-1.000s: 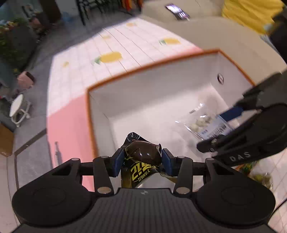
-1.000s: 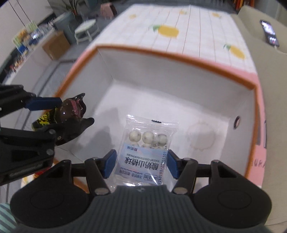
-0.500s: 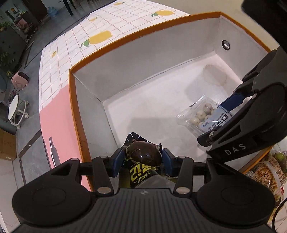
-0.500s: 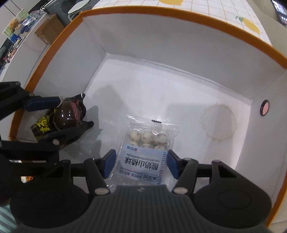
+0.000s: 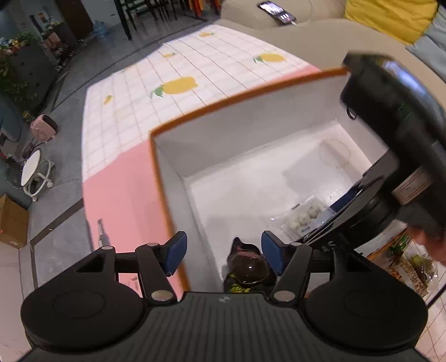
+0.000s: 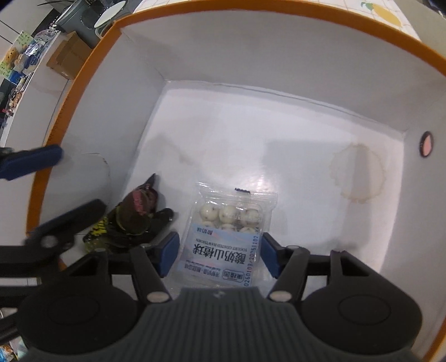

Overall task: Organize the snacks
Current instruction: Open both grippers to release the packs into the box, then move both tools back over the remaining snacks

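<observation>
While its jaws have just been opening, the left hand-held gripper (image 5: 221,252) stands spread above the dark snack packet (image 5: 246,271) on the box (image 6: 278,92) floor; just beside it, the right hand-held gripper (image 6: 218,254) clasps the clear packet of white balls (image 6: 227,232).

Colours in my two wrist views

I see a white box (image 6: 278,111) with an orange rim, a faint tan ring stain on its floor and a pink dot ringed in black on one wall. The dark pack (image 6: 133,220) is glossy black-brown with yellow lettering; the clear pack (image 6: 225,231) shows cream balls above a pale blue label with dark print. My grippers are black with blue pads (image 5: 175,252). The cloth (image 5: 167,111) is white-checked with yellow lemons and a pink border. A yellow cushion (image 5: 390,16) sits behind.
</observation>
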